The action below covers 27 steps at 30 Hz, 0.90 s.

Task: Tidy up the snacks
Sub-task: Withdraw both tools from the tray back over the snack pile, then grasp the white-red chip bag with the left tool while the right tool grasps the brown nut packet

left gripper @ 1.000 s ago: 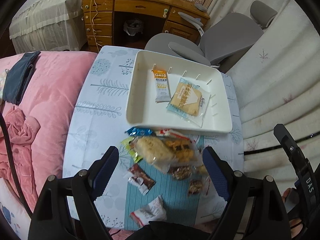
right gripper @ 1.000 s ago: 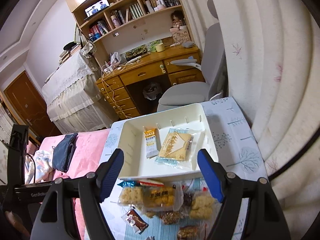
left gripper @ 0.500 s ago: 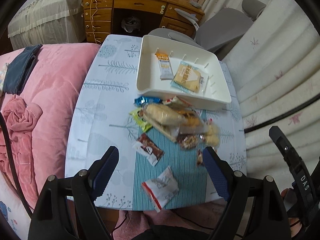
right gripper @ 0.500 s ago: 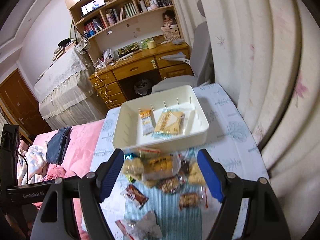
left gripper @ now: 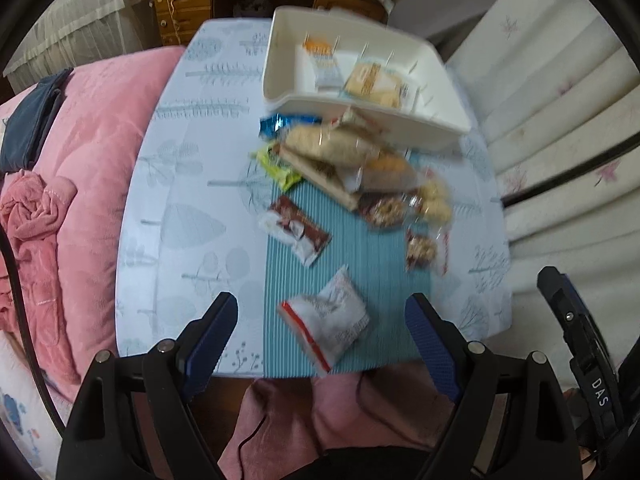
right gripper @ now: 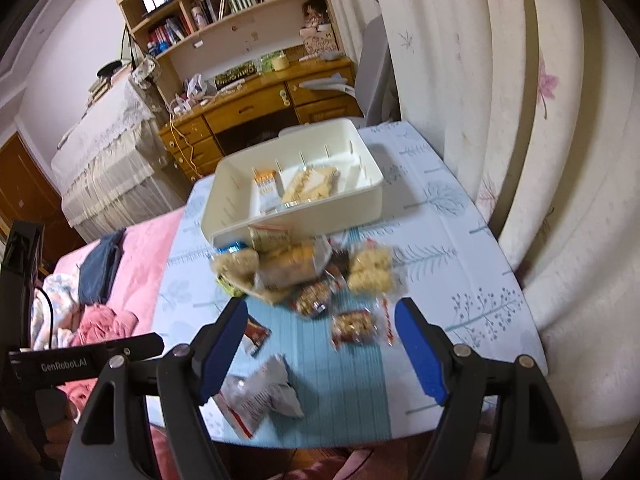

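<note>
A white tray [left gripper: 288, 92] [right gripper: 320, 216] stands at the far end of the small table and holds an orange-and-white bar [left gripper: 320, 60] [right gripper: 266, 184] and a cracker pack [left gripper: 376, 80] [right gripper: 312, 184]. In front of it lies a heap of snack packets [left gripper: 344, 152] [right gripper: 296, 268]. Nearer lie a brown-and-white wrapper [left gripper: 296, 228] [right gripper: 254, 334] and a crumpled white packet with a red edge [left gripper: 328, 316] [right gripper: 260, 396]. My left gripper [left gripper: 320, 320] hangs open above the white packet, nothing between its fingers. My right gripper [right gripper: 320, 324] is open and empty above the table's near part.
The table [left gripper: 180, 208] [right gripper: 460, 240] has a leaf-print cloth with a teal striped middle. A pink quilt [left gripper: 88, 128] lies on the left, a pale curtain [right gripper: 520, 80] on the right. A wooden desk [right gripper: 256, 108] and grey chair [right gripper: 376, 68] stand beyond.
Both grippers have drawn back toward the near edge of the table. The tray and heap now sit farther off, and the white packet has come between the left fingers. Jaws unchanged.
</note>
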{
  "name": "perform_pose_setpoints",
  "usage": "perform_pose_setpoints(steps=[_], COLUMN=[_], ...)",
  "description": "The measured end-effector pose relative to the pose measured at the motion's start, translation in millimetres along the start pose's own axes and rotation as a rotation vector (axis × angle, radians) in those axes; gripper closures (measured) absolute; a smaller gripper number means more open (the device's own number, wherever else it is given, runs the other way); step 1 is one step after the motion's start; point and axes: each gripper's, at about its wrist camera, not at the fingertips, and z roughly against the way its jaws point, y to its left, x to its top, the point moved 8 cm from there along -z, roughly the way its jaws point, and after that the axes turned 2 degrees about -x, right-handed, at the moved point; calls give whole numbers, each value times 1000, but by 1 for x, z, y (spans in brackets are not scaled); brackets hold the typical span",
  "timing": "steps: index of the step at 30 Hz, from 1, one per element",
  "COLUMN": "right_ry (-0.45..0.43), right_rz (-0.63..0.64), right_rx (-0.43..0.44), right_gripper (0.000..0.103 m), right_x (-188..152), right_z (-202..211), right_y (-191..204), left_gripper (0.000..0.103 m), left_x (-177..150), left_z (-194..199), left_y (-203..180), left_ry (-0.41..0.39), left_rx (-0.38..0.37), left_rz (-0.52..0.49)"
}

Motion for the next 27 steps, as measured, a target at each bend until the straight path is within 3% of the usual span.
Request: perform_pose_setpoints(steps=[6,16,22,27], right_ry=[104,332,524,659], right_rz=[14,64,91,127], right_rx=[36,156,234,249], right_gripper=[26,26,26,26], right_x=[-18,-24,-34,-38], right_z=[-21,-74,-113,-143], right_y=[-21,-41,-43,-43], left_gripper=[18,16,16,16], left_x=[-14,-45,-64,-68], left_z=[-29,-84,-106,-118], left_y=[-7,3,13,16], left_ry=[103,294,333,314], left_rx=[56,162,174,203], left_rz=[25,259,441,520])
